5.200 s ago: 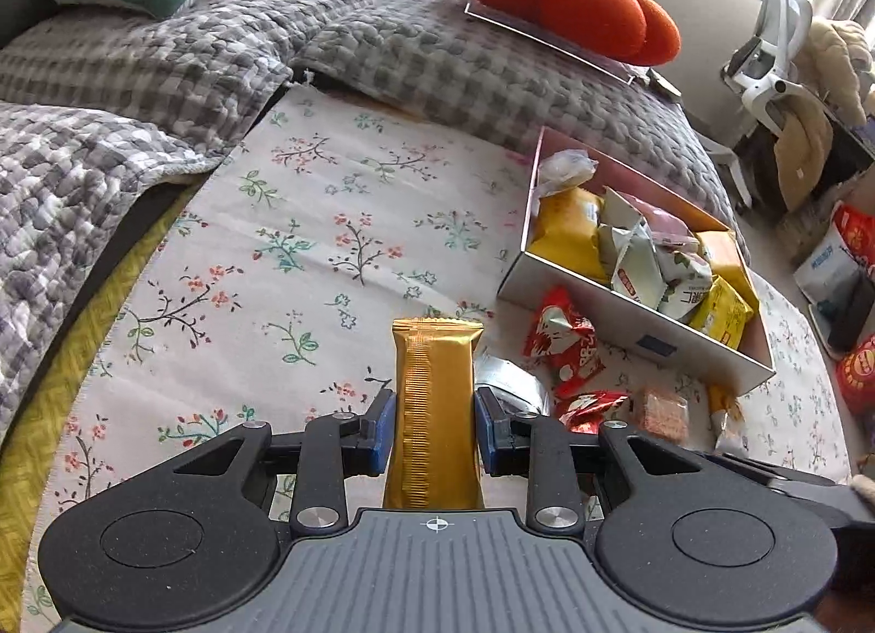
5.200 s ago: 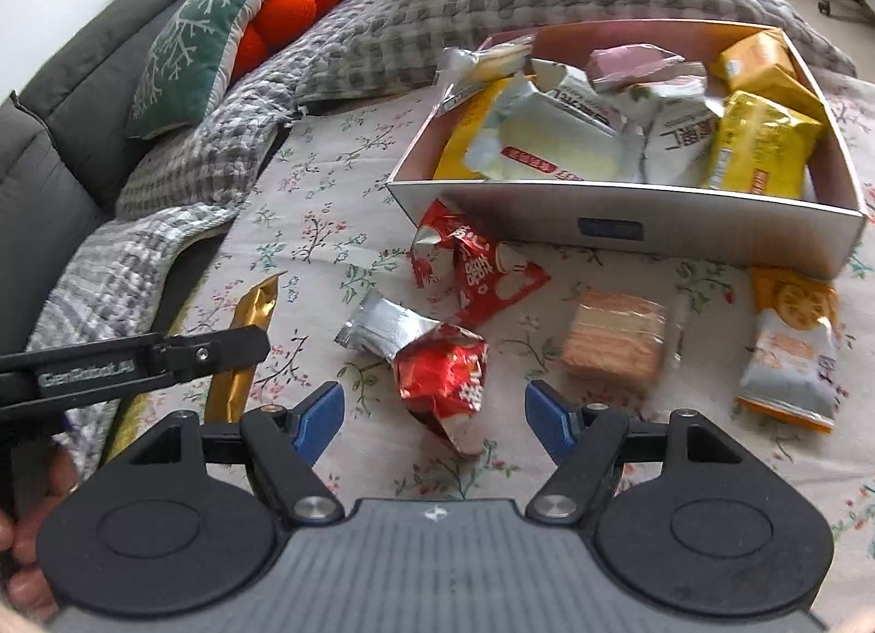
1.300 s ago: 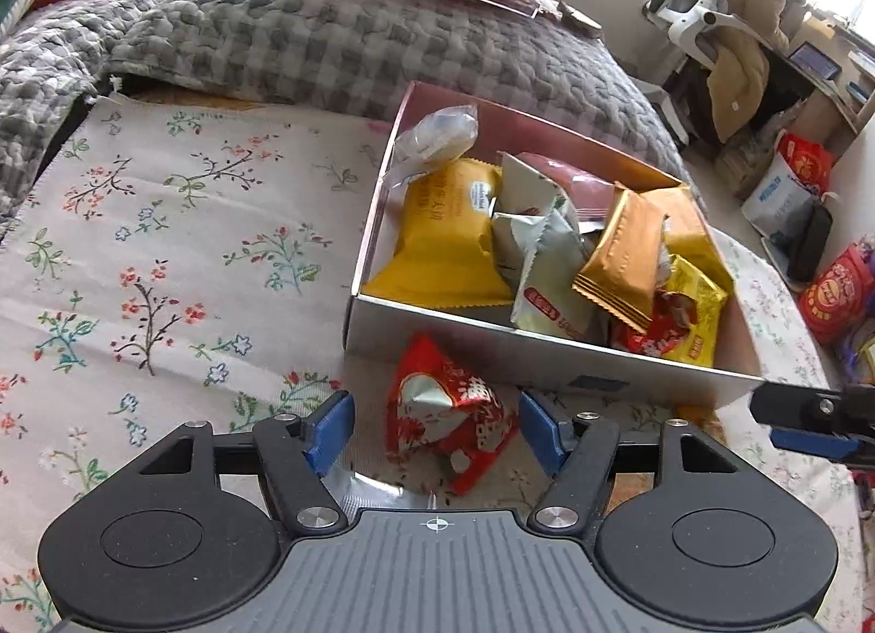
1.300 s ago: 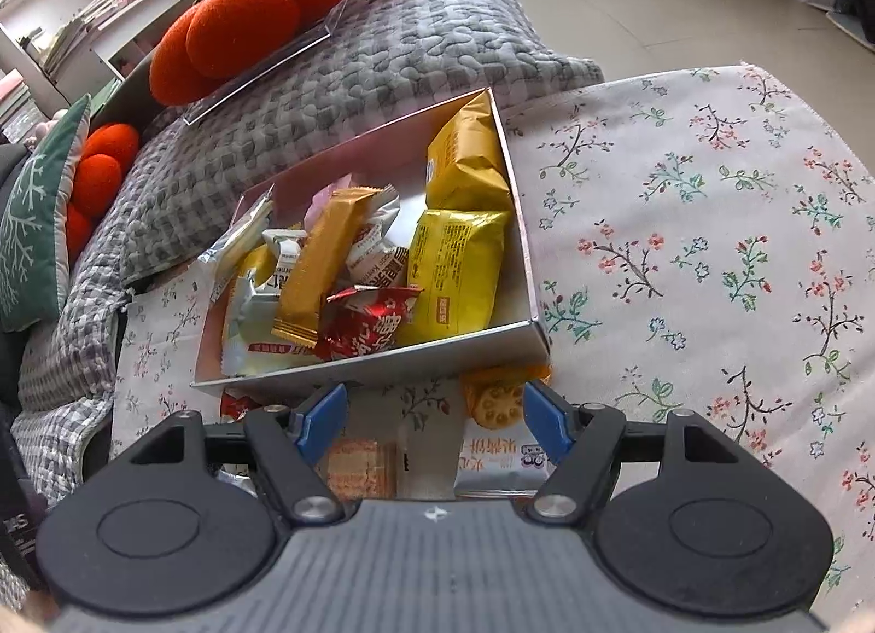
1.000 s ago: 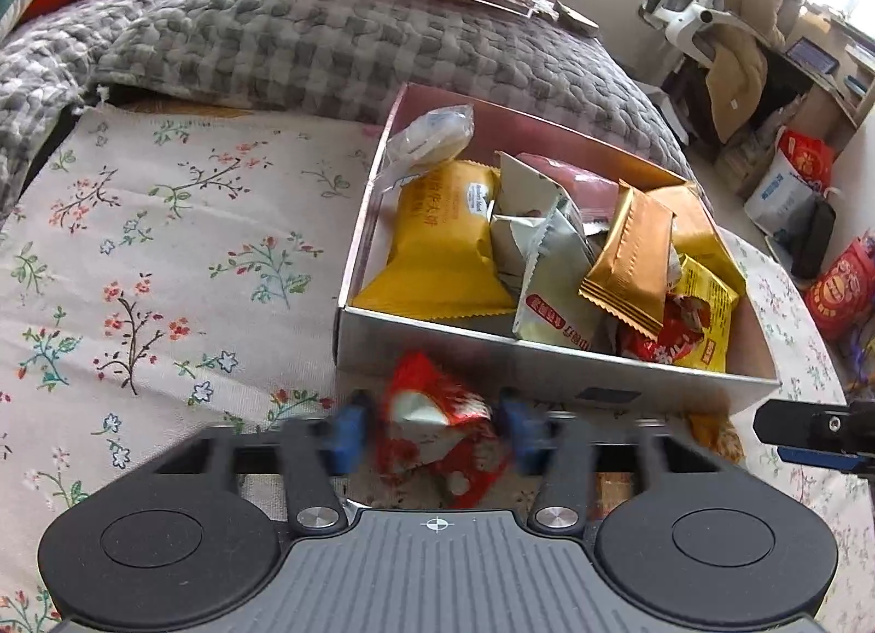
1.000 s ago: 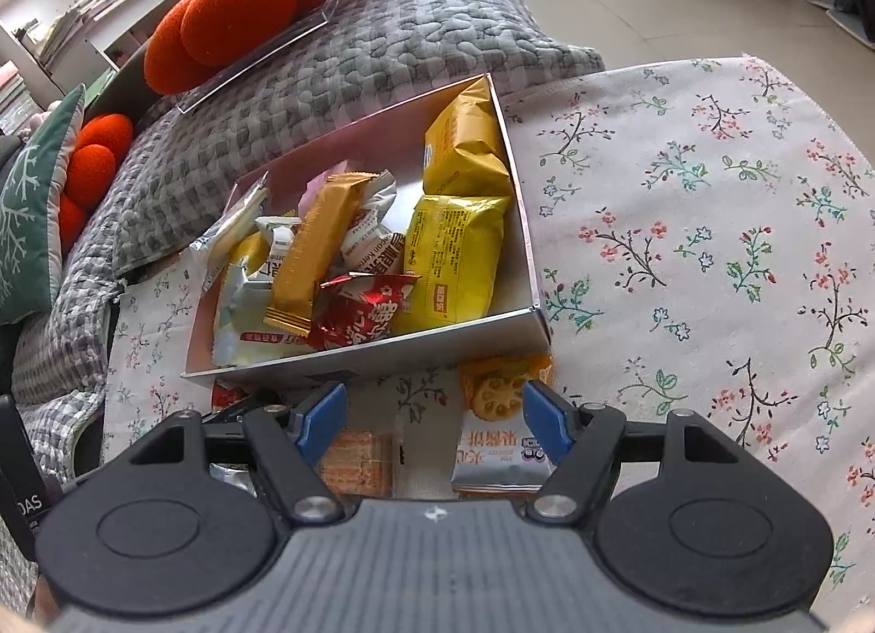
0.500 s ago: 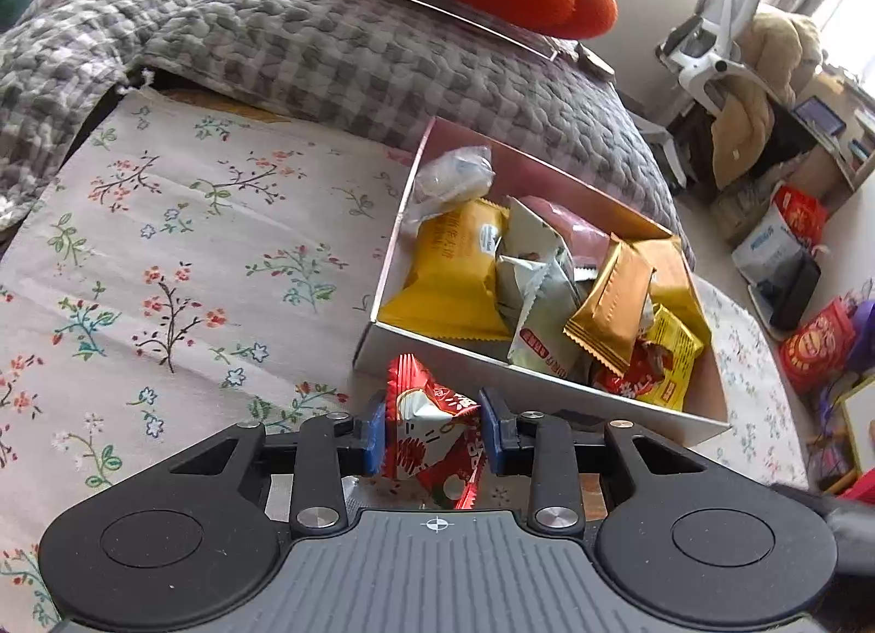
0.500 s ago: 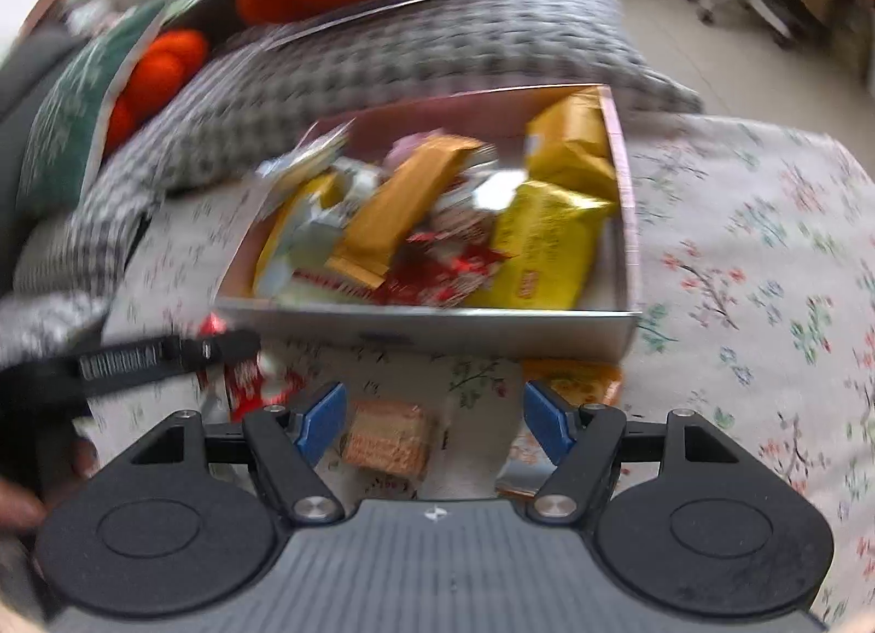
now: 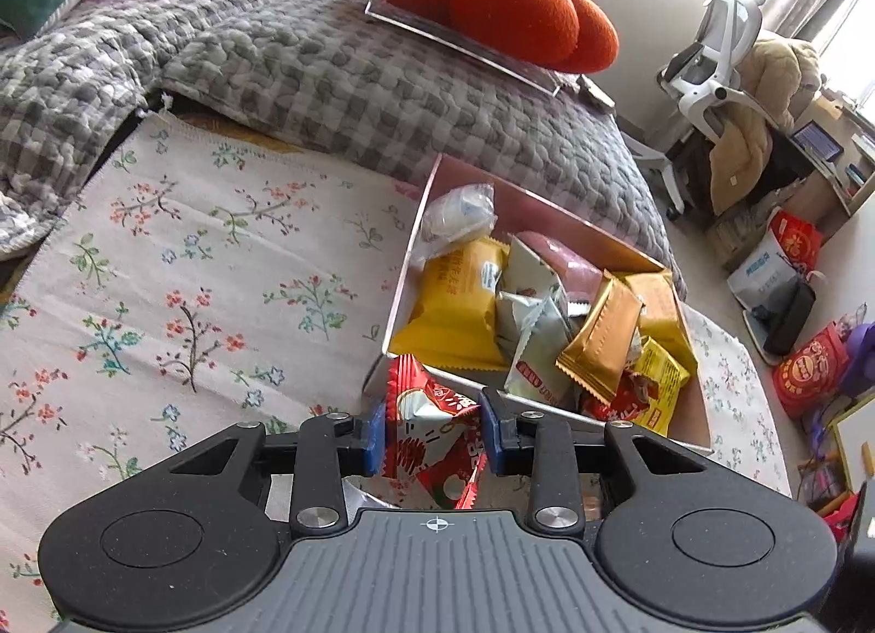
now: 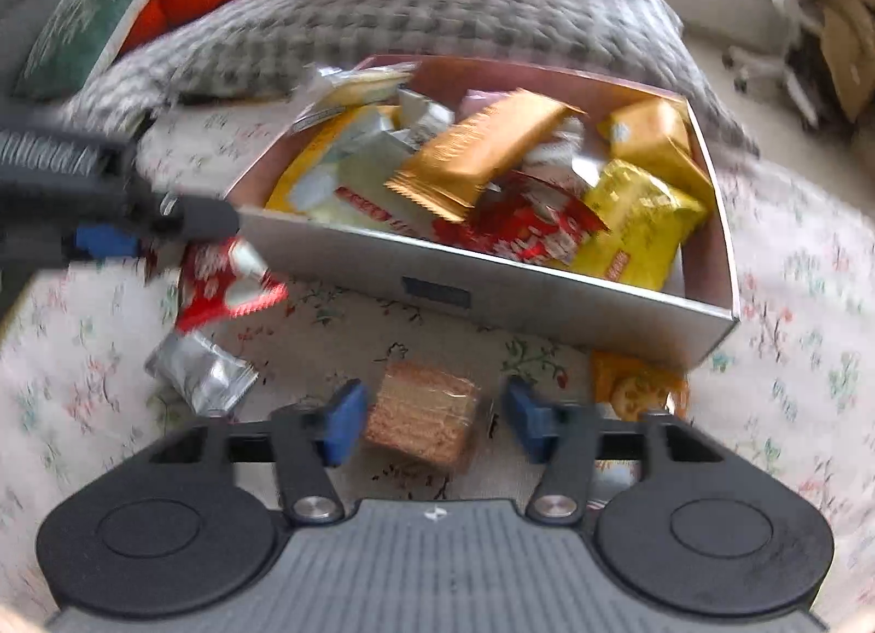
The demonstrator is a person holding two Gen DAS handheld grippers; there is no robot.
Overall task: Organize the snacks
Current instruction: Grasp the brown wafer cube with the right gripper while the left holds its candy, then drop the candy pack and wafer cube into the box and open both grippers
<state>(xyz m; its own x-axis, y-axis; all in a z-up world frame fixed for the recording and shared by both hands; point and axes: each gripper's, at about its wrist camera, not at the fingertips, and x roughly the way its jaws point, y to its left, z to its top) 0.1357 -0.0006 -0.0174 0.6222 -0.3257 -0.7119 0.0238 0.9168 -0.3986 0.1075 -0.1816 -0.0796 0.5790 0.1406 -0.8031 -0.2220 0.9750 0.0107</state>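
Spread across the lower left of the left wrist view: a floral tablecloth (image 9: pixel 180 272), backed by grey checked cushions (image 9: pixel 339 69) in the upper half. Resting on the cloth right of centre: an open snack box (image 9: pixel 552 408), long axis running from lower left to upper right in the right wrist view, near wall facing the camera. Heaped inside: yellow packets, silver-white packets, a red wrapper, and a gold bar (image 9: pixel 601 337) lying tilted on top, long axis slanting from lower left up to the right in both views.

Bottom centre of the left wrist view: left gripper (image 9: pixel 435 430), jaws drawn in narrow and clamped on a red snack packet (image 9: pixel 432 441), blue pads pressing both sides. Packet standing roughly upright between the fingers, one pointed corner reaching up over the box's near corner. Same packet at mid left of the right wrist view, outside the box, just beside its near wall.

Bottom centre of the right wrist view: right gripper (image 10: pixel 437 422), jaws at a middling spread, flanking a wafer block (image 10: pixel 421 422); gaps visible on both sides, no contact. Lying on the cloth to the left: a silver packet (image 10: pixel 199 370). At lower right, tucked against the box corner: an orange cracker packet (image 10: pixel 634 387).
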